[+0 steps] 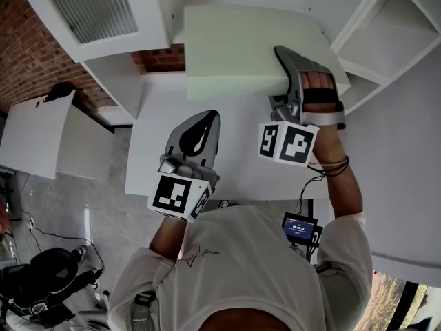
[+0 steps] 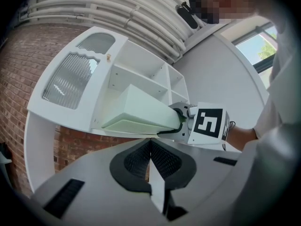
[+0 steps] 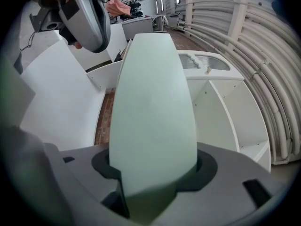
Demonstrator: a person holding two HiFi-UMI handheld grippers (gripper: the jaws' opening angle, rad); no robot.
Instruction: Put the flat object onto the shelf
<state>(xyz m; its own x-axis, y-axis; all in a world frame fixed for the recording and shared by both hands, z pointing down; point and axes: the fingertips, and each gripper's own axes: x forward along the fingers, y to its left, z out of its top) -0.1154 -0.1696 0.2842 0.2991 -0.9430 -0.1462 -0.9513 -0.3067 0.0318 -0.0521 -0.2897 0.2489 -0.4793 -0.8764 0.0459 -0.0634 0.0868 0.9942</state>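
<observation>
R gripper point(image 1: 286, 64) jaws wide, clamped on green board point(image 1: 234, 47) edge; L gripper point(image 2: 150, 145) jaws pressed together, empty.

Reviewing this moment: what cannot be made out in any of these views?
Head view: the green slab covers what lies under it; whether it rests on the shelf unit cannot be told.
Right gripper view: the slab fills the right gripper, hiding where the jaws press and the compartment behind.
Head view: the small screen at the person's waist is too small to read.
</observation>
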